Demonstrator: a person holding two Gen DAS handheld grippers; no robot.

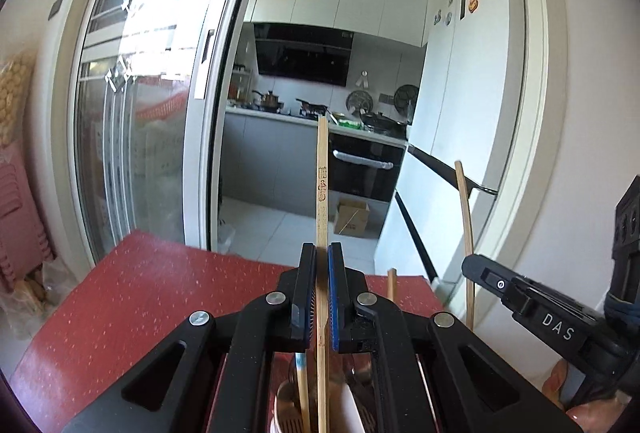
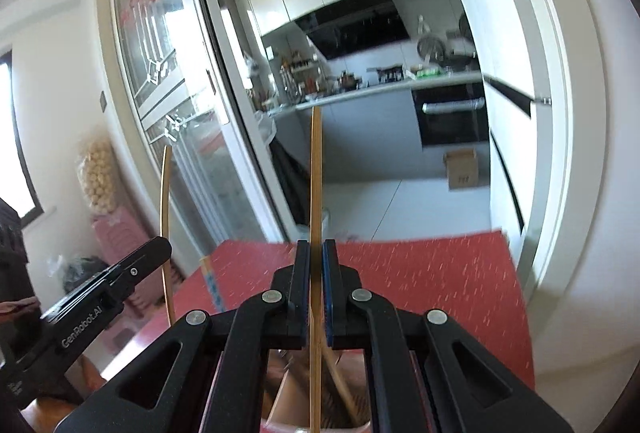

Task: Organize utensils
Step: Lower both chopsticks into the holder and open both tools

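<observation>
At the far left of the left wrist view a sliding glass door [image 1: 132, 105] stood beside the kitchen opening, with a red table top [image 1: 132, 305] spread below it. Near the middle, the left gripper [image 1: 322, 273] had its jaws drawn narrow around an upright bamboo chopstick with printed characters [image 1: 321, 185], which rose well above the fingertips and ran down toward a white utensil holder [image 1: 352, 409] at the bottom edge. A blue-banded chopstick [image 1: 301, 373] leaned in that holder just left of the held one, and a short chopstick tip [image 1: 392, 285] showed just right of the jaws. Farther right, the right gripper [image 1: 472, 265] reached in from the side, a plain bamboo chopstick [image 1: 466, 225] standing upright at its tip; whether it was clamped there cannot be told from this view. A white refrigerator [image 1: 460, 81] filled the far right.

From the right wrist view, the left gripper [image 2: 160, 247] appeared at the left with its chopstick [image 2: 165, 217] upright. At the centre the right gripper [image 2: 316, 273] pinched the plain bamboo chopstick [image 2: 316, 177] between narrow jaws, above the holder [image 2: 288, 405].
</observation>
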